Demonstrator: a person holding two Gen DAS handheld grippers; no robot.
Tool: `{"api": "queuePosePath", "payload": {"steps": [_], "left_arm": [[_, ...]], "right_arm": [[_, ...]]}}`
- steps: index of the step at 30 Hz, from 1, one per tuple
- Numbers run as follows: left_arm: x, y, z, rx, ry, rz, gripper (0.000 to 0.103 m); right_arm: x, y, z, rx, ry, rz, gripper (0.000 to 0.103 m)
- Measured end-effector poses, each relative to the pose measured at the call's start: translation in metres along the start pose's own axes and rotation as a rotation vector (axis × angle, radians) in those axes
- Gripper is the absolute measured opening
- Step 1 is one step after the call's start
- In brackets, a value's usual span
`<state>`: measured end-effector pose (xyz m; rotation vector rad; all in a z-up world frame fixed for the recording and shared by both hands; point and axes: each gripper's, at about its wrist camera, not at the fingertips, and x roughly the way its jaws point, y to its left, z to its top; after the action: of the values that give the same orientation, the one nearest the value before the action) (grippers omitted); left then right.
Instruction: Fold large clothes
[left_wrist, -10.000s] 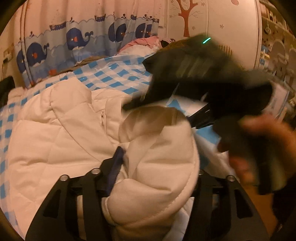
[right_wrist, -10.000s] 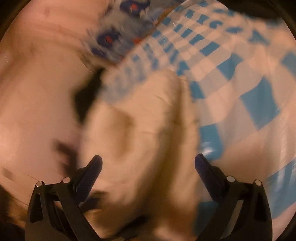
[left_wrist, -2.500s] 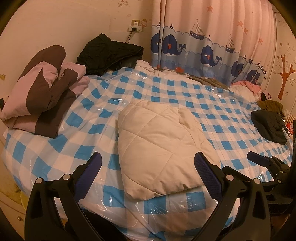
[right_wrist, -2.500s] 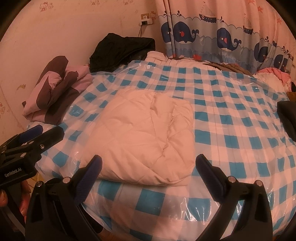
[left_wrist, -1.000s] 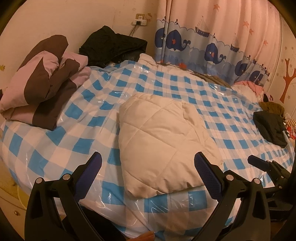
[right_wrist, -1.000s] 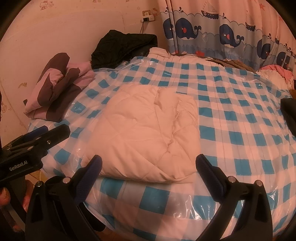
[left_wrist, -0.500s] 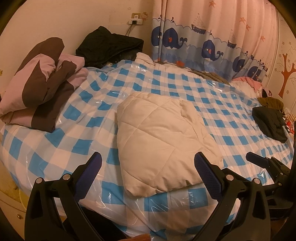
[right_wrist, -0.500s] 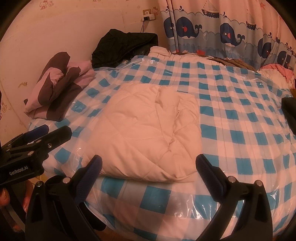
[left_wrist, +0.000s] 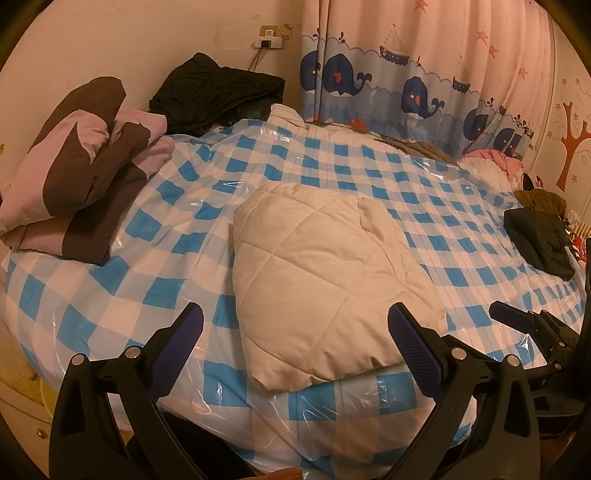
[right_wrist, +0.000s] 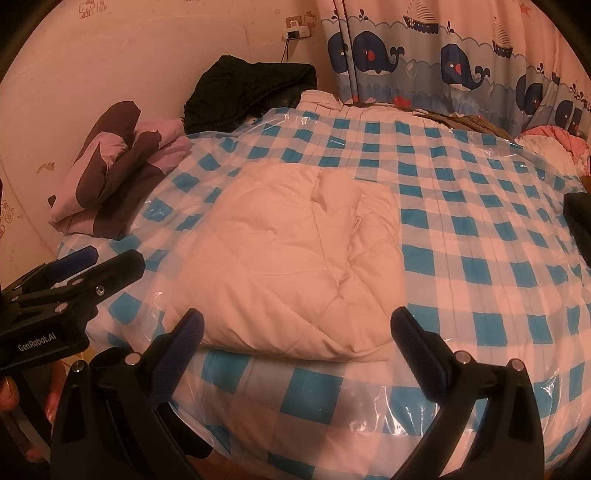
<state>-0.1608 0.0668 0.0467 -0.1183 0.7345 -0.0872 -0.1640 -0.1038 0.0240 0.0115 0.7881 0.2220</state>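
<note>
Left wrist view: a cream quilted padded jacket (left_wrist: 325, 291), folded into a compact bundle, lies near the front edge of a bed covered in a blue-and-white checked sheet under clear plastic film (left_wrist: 280, 166). Both claws hang back from the bed and touch nothing. The left claw (left_wrist: 295, 347) stands wide open and empty, its blue-padded fingers framing the bundle's near corner; the right claw (right_wrist: 295, 343) is likewise spread wide and holds nothing.

By the look of the bundle, the fold appears finished or close to it. The risk from here seems to lie in the padding: puffy fill tends to spring back, and the tucked flap on top (right_wrist: 334, 194) could lift and undo the fold. The plastic film looks slick, so a nudge at the near edge might slide the bundle toward the drop.

Farther out, a pink-and-brown folded blanket (left_wrist: 79, 166) rests at the bed's left side, a black garment (left_wrist: 216, 92) is heaped against the wall, and a whale-print curtain (left_wrist: 406, 92) hangs behind.

Only the left wrist view shows a dark garment (left_wrist: 541, 243) at the bed's right side and the right claw's tip (left_wrist: 513, 321). Only the right wrist view shows the left tool from the side (right_wrist: 70, 284), and the jacket's layered right-hand edge.
</note>
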Motion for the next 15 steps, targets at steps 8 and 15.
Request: {"api": "queuePosePath", "payload": {"steps": [8,15], "left_arm": [[0.0,-0.0005,-0.0001,0.002,-0.001,0.001,0.096],[-0.0005,-0.001,-0.0004,0.0,-0.001,0.0,0.096]], "right_arm": [[0.0003,-0.0021,0.0031,0.001,-0.001,-0.001,0.098],[0.0002,-0.0015,0.0037,0.001,-0.001,-0.001,0.098]]}}
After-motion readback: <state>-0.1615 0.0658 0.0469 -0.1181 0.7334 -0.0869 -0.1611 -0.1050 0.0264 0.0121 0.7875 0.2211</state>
